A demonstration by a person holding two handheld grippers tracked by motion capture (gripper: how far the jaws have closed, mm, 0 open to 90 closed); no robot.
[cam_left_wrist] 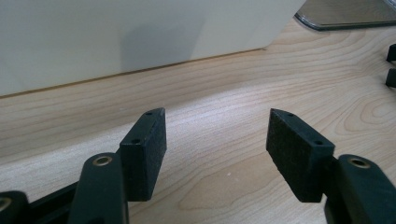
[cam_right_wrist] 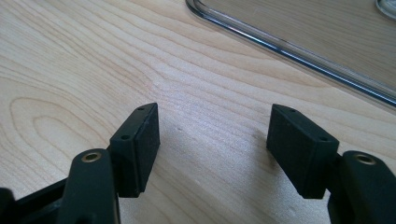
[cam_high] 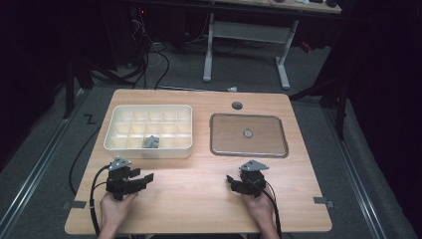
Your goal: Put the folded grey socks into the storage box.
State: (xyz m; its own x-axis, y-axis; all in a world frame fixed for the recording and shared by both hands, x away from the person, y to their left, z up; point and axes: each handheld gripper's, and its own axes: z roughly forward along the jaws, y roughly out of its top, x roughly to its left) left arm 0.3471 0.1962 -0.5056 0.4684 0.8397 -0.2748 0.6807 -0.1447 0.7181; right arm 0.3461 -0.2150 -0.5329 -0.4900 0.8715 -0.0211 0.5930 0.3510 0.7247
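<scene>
A white compartment box point(cam_high: 117, 142) stands at the table's left, and a small grey part point(cam_high: 151, 142) lies in one of its front cells. To its right lies a clear shallow tray point(cam_high: 215, 149) with a small round disc point(cam_high: 247, 133) at its middle. Held low over the wood in front of the box, my left gripper point(cam_high: 144, 177) point(cam_left_wrist: 215, 114) is open with nothing between its jaws, which point toward the box wall point(cam_left_wrist: 116, 37). My right gripper point(cam_high: 231, 180) point(cam_right_wrist: 214, 108) is open too and empty, just short of the tray's rim point(cam_right_wrist: 289, 51).
The wooden table point(cam_high: 199, 199) has bare wood between the two hands. A round cable hole point(cam_high: 237, 105) sits behind the tray. Beyond the table are floor cables and a white desk frame point(cam_high: 209, 50). The right gripper's jaw tips point(cam_left_wrist: 391, 65) show at the left gripper view's edge.
</scene>
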